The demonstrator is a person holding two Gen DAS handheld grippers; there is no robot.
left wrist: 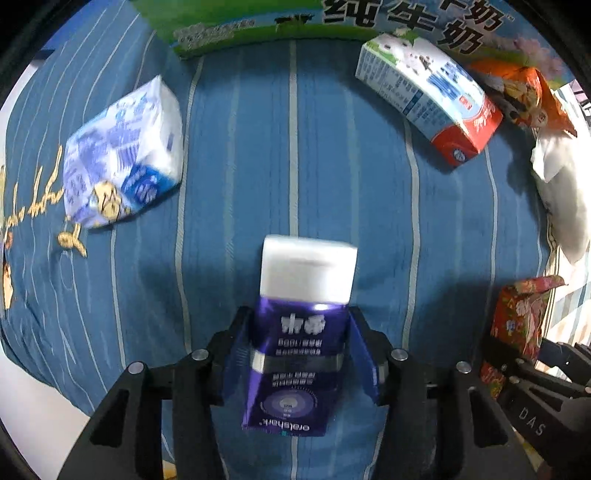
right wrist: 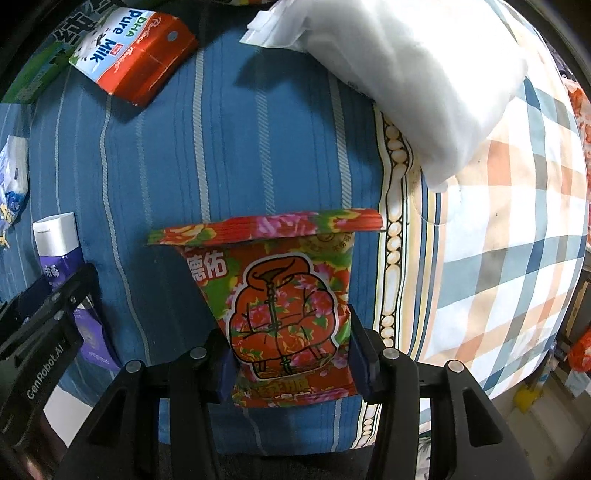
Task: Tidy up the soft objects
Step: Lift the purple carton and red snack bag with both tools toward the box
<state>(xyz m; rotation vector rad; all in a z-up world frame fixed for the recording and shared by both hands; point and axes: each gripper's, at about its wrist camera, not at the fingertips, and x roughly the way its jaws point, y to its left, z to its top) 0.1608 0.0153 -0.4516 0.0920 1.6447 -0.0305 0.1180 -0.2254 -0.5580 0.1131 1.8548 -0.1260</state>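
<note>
My left gripper (left wrist: 301,354) is shut on a purple tissue pack (left wrist: 299,332) with a white top, held above the blue striped bedsheet (left wrist: 295,147). My right gripper (right wrist: 290,350) is shut on a red floral packet (right wrist: 284,295) over the same sheet. Each gripper shows at the edge of the other's view: the right one with the floral packet (left wrist: 517,325) at the left view's right side, the left one with the purple pack (right wrist: 59,251) at the right view's left side. A blue-and-white tissue pack (left wrist: 122,155) lies to the left.
A milk carton (left wrist: 428,96) lies at the upper right, with an orange snack bag (left wrist: 524,92) and a white plastic bag (left wrist: 561,192) beyond it. A large green milk box (left wrist: 295,22) stands at the back. In the right view, the white bag (right wrist: 406,66) rests on a plaid quilt (right wrist: 509,221).
</note>
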